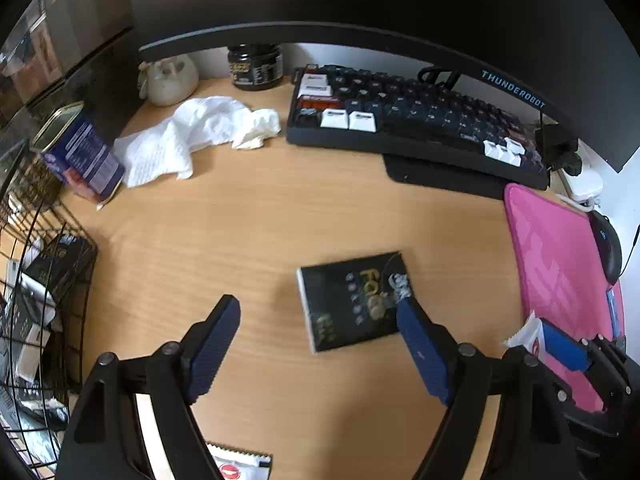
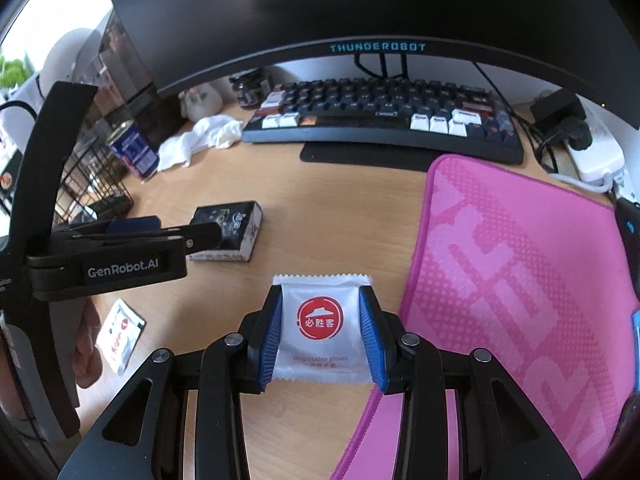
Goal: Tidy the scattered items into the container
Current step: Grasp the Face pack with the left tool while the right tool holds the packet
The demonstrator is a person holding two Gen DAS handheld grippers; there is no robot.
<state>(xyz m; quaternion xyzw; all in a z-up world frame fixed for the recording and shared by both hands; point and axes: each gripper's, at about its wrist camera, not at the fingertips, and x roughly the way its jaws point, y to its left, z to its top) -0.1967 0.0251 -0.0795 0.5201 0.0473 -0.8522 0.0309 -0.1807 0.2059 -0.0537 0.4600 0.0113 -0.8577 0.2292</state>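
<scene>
Right tool (image 2: 320,334): we hold it low over the counter (image 2: 320,200) with its blue pads (image 2: 271,338) pressed against both side edges of a white packet of disposable gloves (image 2: 322,328). The packet sits flat between them, its crimped top edge just past the tips. It is pinched, though we cannot tell whether it is lifted clear of the wood.

Left tool (image 1: 318,318): jaws spread wide, holding nothing. Its right pad (image 1: 416,340) overlaps the near corner of a small black box (image 1: 352,300); whether it touches we cannot tell.

Remaining loose items: the black box, near the middle of the counter; a second white packet (image 2: 120,334) at the near left edge; a crumpled white tissue (image 1: 192,136) and a tilted blue tin (image 1: 82,152) further back on the left.

Container: a black wire basket (image 1: 52,280) at the left edge of the counter, already holding several dark items. It lies well apart from the right tool, with the left tool between.

Surroundings: keyboard (image 2: 380,116) under the monitor (image 2: 360,8); pink mat (image 2: 520,280) just beside the right tool.

Risks, as we judge them:
- The packet is thin and slick, so an edge grip may buckle it and let it slip out on the way over.
- The right tool's path to the basket crosses the left tool, so a collision is possible unless one yields.
- The left pad could nudge the black box aside instead of straddling it.
</scene>
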